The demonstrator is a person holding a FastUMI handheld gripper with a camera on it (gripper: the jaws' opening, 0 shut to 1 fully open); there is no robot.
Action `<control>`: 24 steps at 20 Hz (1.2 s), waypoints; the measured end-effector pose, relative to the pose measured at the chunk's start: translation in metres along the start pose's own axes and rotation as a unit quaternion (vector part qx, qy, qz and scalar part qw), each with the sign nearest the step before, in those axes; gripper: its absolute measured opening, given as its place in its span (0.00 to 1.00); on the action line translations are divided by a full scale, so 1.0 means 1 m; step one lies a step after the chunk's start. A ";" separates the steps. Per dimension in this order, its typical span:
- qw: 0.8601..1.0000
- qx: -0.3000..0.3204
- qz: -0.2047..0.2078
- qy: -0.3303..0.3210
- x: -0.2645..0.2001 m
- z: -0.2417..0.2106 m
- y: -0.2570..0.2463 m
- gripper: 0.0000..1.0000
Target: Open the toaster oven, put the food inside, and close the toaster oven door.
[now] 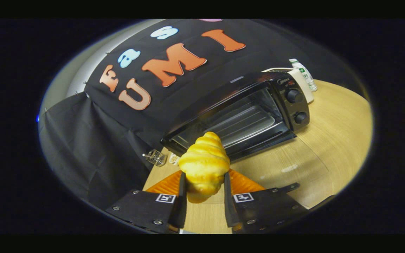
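Spanning the ground beneath and beyond the tongs: a pale wood-grain counter (pixel 329 147), running out ahead and to the right. Standing on it well beyond the fingertips, angled off to the right: a black toaster oven (pixel 244 112), door (pixel 258 146) dropped open and lying flat toward the tongs, wire rack (pixel 244 123) visible in the cavity, two round knobs (pixel 295 95) stacked on the panel at its far right end. Peeking out behind the oven's right end: a white boxy appliance (pixel 302 82), with a small white bottle with a green label (pixel 304 73) just past it, farthest from the tongs. Lying low on the counter just ahead of the fingers, partly hidden by them: an orange ridged mat or tray (pixel 244 182), exact kind hard to tell. Held up between the fingers, covering part of the oven's open door from this angle: a golden croissant (pixel 204 165), standing on end, tip pointing up, outside the oven and not yet in the cavity. Clamped on the croissant's lower half: tongs (pixel 204 188), both fingers pressing its sides. Sitting left of the croissant, near the oven's left corner at the counter's edge: a small wire basket-like object (pixel 155 157), too small to identify further.
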State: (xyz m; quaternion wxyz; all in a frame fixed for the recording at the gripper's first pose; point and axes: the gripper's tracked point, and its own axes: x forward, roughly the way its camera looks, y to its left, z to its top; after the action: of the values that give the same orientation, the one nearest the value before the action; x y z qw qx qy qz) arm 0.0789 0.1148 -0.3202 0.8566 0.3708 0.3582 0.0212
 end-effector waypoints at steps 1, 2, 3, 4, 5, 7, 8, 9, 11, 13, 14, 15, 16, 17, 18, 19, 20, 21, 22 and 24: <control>1.000 0.011 0.001 -0.005 0.008 0.005 0.000 0.45; 1.000 0.022 -0.003 -0.007 0.016 0.007 -0.003 0.45; 0.999 0.034 -0.003 -0.009 0.025 0.011 -0.005 0.45; 0.999 0.047 -0.007 -0.003 0.033 0.010 -0.008 0.45; 0.998 0.059 -0.002 -0.005 0.039 0.012 -0.007 0.45; 0.997 0.077 0.006 -0.014 0.051 0.018 -0.007 0.45; 0.996 0.088 0.011 -0.018 0.056 0.021 -0.006 0.45; 0.995 0.100 0.017 -0.020 0.062 0.024 -0.005 0.45; 0.992 0.118 0.018 -0.032 0.076 0.032 -0.009 0.44; 0.991 0.123 0.007 -0.042 0.089 0.039 -0.018 0.45; 0.992 0.120 0.001 -0.044 0.094 0.041 -0.023 0.44; 0.992 0.115 -0.005 -0.045 0.098 0.042 -0.026 0.44; 0.993 0.105 -0.008 -0.055 0.101 0.046 -0.027 0.44; 0.994 0.088 -0.022 -0.064 0.103 0.049 -0.030 0.45; 0.995 0.066 -0.033 -0.074 0.106 0.053 -0.033 0.51; 0.994 0.047 -0.039 -0.087 0.106 0.059 -0.033 0.57; 0.995 0.029 -0.048 -0.085 0.108 0.059 -0.036 0.68; 0.995 0.012 -0.053 -0.082 0.109 0.058 -0.037 0.72; 0.995 0.000 -0.059 -0.082 0.110 0.058 -0.038 0.80; 0.995 -0.015 -0.059 -0.082 0.113 0.058 -0.037 0.85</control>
State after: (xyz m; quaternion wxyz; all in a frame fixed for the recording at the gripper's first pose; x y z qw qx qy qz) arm 0.1908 0.0864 -0.3846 0.8882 0.3364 0.3081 -0.0547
